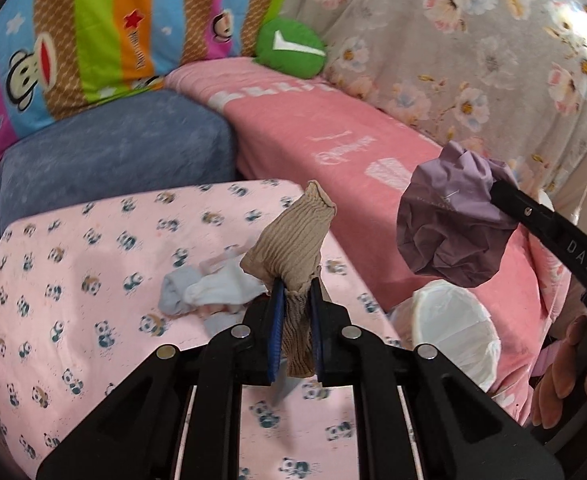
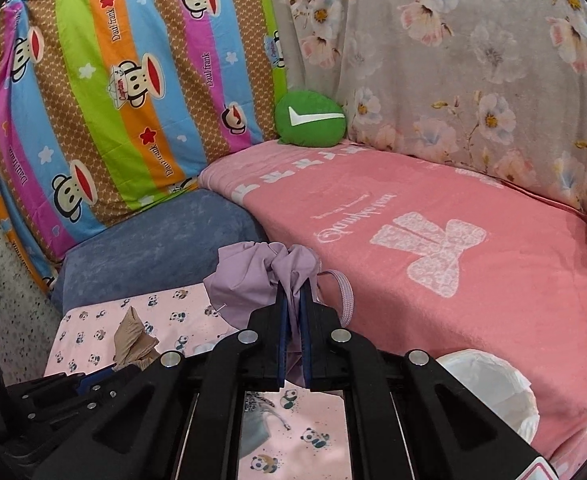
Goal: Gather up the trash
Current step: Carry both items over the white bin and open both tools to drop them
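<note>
My left gripper (image 1: 296, 286) is shut on a tan ribbed sock (image 1: 289, 236), which stands up from the blue pads above the panda-print cloth (image 1: 73, 264). My right gripper (image 2: 293, 292) is shut on a crumpled lilac cloth (image 2: 253, 276) with a woven strap. In the left wrist view that lilac cloth (image 1: 449, 220) hangs at the right from the right gripper (image 1: 497, 190), above a white-lined bin (image 1: 453, 332). The tan sock (image 2: 133, 338) and the left gripper (image 2: 105, 372) show low at the left of the right wrist view.
Pale blue and white socks (image 1: 209, 292) lie on the panda cloth. Behind are a blue cushion (image 1: 113, 152), a pink blanket (image 2: 453, 208), a green round pillow (image 2: 311, 118), a striped monkey-print quilt (image 2: 113, 100) and a floral cover (image 2: 473, 60). The bin (image 2: 493, 384) sits at the lower right. A hand (image 1: 569, 364) grips the right tool.
</note>
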The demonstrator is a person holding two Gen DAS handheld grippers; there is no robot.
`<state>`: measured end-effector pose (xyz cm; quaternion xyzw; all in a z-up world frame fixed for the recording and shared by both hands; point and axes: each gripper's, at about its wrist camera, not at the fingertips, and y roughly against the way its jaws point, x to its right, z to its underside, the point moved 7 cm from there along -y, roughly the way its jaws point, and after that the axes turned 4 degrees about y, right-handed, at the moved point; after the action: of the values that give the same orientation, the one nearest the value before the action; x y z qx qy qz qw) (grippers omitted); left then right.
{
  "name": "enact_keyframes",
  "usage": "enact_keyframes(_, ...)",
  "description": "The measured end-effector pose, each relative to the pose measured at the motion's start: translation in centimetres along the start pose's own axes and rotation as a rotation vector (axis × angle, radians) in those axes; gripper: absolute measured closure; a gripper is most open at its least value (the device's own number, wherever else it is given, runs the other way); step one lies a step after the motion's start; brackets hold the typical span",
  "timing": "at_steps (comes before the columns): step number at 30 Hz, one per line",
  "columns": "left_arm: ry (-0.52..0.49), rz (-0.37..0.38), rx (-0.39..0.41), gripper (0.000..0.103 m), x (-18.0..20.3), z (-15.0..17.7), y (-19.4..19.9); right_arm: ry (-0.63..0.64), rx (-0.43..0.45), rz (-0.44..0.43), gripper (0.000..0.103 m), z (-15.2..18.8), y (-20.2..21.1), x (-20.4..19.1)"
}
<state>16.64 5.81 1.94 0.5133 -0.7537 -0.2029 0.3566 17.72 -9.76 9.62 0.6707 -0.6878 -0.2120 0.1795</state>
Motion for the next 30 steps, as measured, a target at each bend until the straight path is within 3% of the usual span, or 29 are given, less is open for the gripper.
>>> enact_keyframes(15,-0.22,0.184,-0.008,0.091,16.2,2.0,-1.0,-0.116,0.014,0.154,0.097,3.5,6.2,13.7)
enact_keyframes(22,-0.281,0.235,-0.053,0.09,21.3,4.0,-3.1,-0.174,-0.021,0.217,0.096,6.7,7.0,19.3)
enact_keyframes(30,-0.323,0.249,-0.101,0.089,24.6,6.0,-5.5,-0.225,-0.048,0.253,0.096,9.2,7.1,23.6)
